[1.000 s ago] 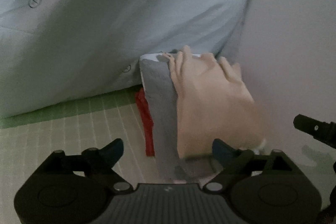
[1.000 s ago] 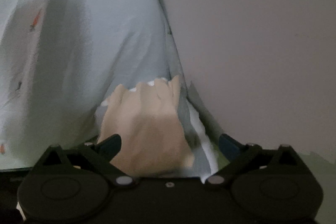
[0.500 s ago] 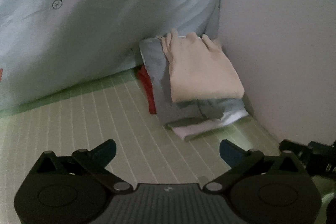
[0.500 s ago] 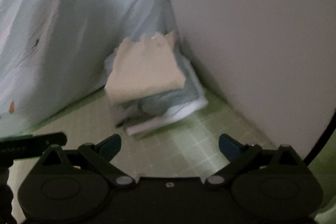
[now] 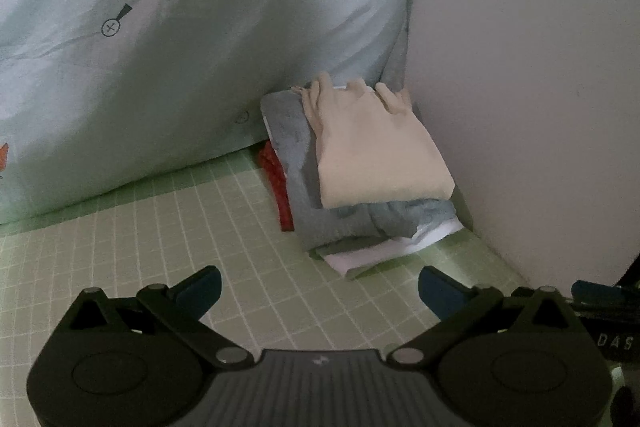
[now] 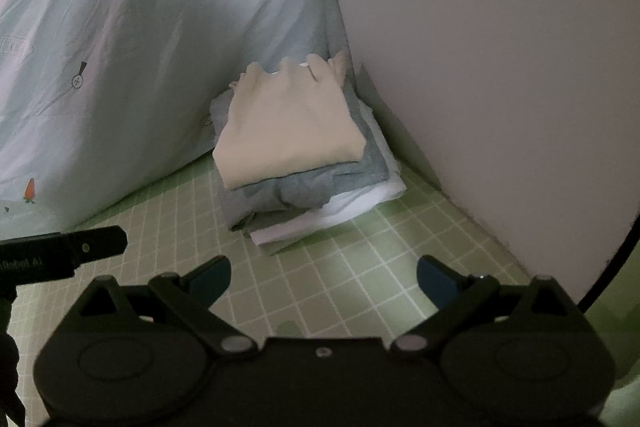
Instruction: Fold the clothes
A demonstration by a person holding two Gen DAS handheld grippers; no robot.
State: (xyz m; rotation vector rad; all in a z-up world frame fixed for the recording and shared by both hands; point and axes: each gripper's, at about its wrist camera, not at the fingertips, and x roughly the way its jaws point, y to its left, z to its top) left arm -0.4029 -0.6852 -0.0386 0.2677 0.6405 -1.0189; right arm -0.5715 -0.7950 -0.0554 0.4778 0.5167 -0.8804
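With the left gripper [image 5: 320,291] and right gripper [image 6: 324,281] both spread and empty, the soft, light folded cream cotton garment [image 5: 374,151] tops the corner clothes stack [image 6: 316,195]; grasp folded edges.

Both the left gripper [image 5: 319,293] and right gripper [image 6: 323,281] are black, with blue-tipped jaws and silver pivot screws.
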